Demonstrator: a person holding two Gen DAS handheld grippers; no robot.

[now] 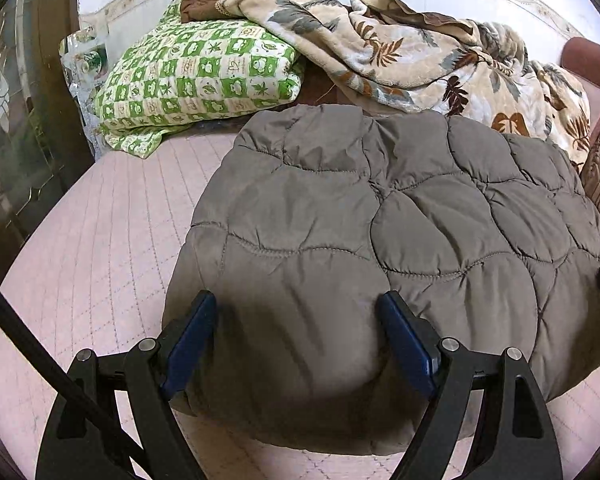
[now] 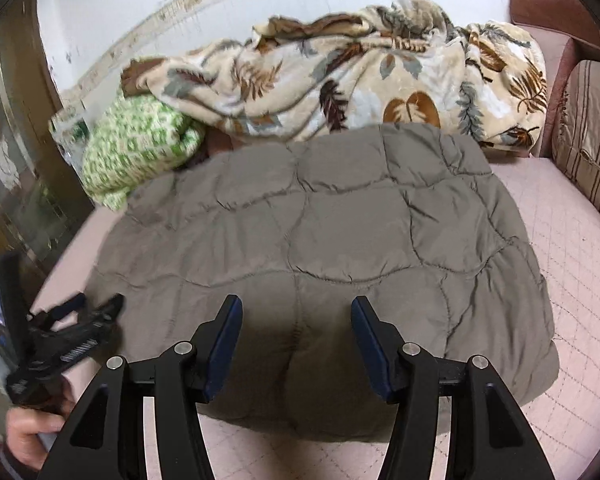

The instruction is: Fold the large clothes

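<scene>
Both grippers, left gripper (image 1: 296, 300) and right gripper (image 2: 296, 306), hover open over the folded quilted jacket (image 1: 380, 240).

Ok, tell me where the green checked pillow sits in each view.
Left wrist: green checked pillow upper left, beyond the grey quilted jacket's far left corner.
Right wrist: pillow left of centre, blurred, behind the jacket.
Shared landmark: the leaf-print blanket lying to the pillow's right.

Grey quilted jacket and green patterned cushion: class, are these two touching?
Cannot tell. In the left wrist view, the grey quilted jacket shows mattress before the green patterned cushion; the blurred right wrist view has their edges meeting.
</scene>
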